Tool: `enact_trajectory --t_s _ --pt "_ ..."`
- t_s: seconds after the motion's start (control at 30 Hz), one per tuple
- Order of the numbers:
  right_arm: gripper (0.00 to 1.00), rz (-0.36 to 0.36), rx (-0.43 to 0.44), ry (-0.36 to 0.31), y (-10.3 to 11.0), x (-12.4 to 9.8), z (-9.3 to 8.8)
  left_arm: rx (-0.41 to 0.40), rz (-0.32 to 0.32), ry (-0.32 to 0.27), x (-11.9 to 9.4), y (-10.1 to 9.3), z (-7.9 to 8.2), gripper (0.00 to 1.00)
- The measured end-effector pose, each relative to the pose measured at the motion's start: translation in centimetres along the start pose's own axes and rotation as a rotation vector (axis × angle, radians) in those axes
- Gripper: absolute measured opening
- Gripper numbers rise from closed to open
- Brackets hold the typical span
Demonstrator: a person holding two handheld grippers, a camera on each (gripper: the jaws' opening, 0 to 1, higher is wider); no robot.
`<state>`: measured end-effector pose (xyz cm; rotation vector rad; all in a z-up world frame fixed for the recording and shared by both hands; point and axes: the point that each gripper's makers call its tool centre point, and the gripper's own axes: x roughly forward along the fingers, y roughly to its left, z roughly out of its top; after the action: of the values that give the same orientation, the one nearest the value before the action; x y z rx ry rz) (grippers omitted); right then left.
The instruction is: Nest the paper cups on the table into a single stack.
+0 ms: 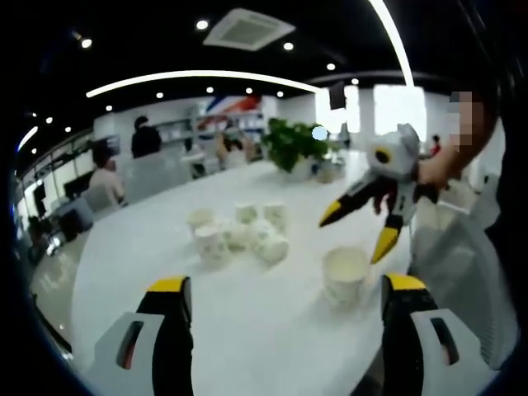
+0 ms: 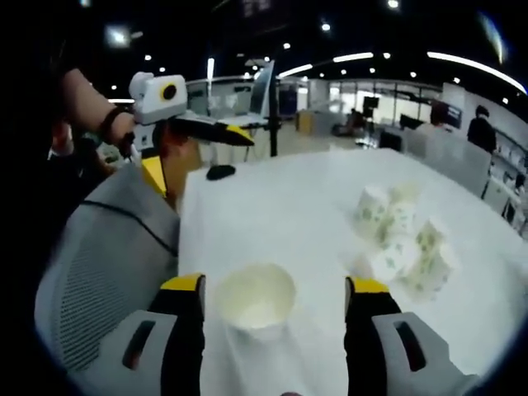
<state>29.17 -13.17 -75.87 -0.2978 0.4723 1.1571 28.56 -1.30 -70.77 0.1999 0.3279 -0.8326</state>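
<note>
Right tongs [image 2: 272, 318]: I hold them wide, straddling upright cup [image 2: 256, 301], ready to grip.
Left tongs [image 1: 285, 309]: wide, empty.
Cup cluster [image 1: 239, 233]: loose on bench [image 1: 272, 330].

counter [image 2: 272, 194]: bare white around lone cup [image 2: 256, 299], open lane from 12 | cup sits between right gripper [image 2: 276, 301] jaws, gaps both sides | cup cluster [image 2: 404, 239] at 2, well apart | mesh chair [image 2: 107, 264] crowds the 9 edge | left gripper [image 2: 202, 136] hangs at 11 | plant [image 1: 293, 144] far off
</note>
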Motion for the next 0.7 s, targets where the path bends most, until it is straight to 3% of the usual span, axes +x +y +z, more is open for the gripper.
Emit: enact_trajectory --t_s 0.7 --pt "0.77 -0.076 0.028 -0.019 -2.9 -1.2 0.6 -0.004 0.004 -0.001 0.0 -0.1 0.0 0.96"
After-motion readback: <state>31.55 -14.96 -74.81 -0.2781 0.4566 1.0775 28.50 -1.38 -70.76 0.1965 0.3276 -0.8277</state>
